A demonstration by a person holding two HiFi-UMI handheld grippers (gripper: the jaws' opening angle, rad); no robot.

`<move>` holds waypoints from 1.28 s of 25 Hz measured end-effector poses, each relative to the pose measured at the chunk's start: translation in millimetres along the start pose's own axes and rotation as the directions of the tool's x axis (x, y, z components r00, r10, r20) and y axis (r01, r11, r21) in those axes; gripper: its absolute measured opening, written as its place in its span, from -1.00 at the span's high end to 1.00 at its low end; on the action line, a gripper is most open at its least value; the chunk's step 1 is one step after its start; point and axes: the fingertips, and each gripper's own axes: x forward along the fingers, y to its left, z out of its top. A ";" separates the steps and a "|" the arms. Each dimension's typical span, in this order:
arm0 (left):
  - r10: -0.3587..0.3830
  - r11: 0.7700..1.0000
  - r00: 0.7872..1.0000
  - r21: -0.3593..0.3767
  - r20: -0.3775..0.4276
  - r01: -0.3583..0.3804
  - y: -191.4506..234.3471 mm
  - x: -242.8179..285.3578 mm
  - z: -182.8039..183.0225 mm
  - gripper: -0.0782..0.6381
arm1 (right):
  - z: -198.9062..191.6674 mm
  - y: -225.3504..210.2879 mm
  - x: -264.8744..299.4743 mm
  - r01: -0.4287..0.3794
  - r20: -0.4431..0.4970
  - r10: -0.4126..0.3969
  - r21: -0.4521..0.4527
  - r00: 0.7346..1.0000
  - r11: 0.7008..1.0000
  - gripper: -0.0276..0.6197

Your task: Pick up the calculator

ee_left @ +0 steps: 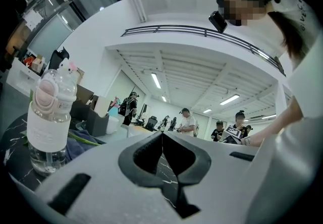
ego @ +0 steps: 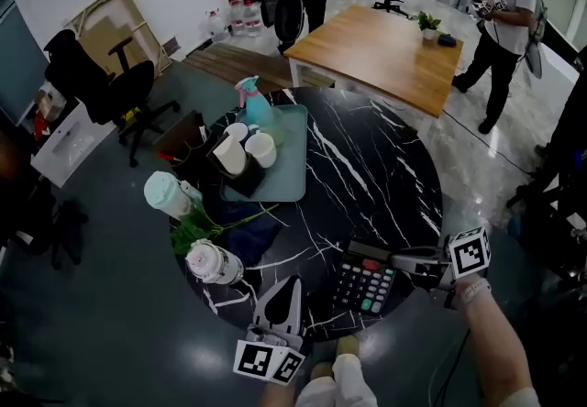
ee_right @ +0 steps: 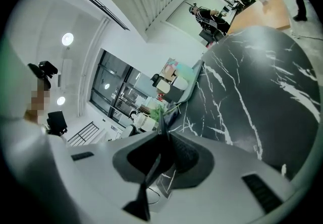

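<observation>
The calculator (ego: 364, 286), black with grey and coloured keys, is at the near edge of the round black marble table (ego: 385, 176), tilted with its right side raised. My right gripper (ego: 397, 263) comes in from the right and is shut on the calculator's upper right edge. In the right gripper view the jaws are closed on a thin dark edge, with the marble top beyond. My left gripper (ego: 295, 282) is left of the calculator, shut and holding nothing, a short gap away from it. The left gripper (ee_left: 162, 134) points level across the table.
A clear bottle with a pink cap (ego: 213, 263) (ee_left: 50, 117) lies near the left gripper. Further back are a pale green cup (ego: 165, 194), a blue cloth (ego: 243, 224) and a teal tray (ego: 295, 178) with cups and a spray bottle (ego: 253, 103). A wooden table (ego: 385, 52) and people are beyond.
</observation>
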 end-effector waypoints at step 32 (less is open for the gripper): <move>-0.101 0.995 0.987 0.035 0.129 0.097 -47.9 1.6 102.0 0.76 | 51.5 142.6 -30.0 -0.068 0.119 0.079 -0.093 0.990 0.993 0.73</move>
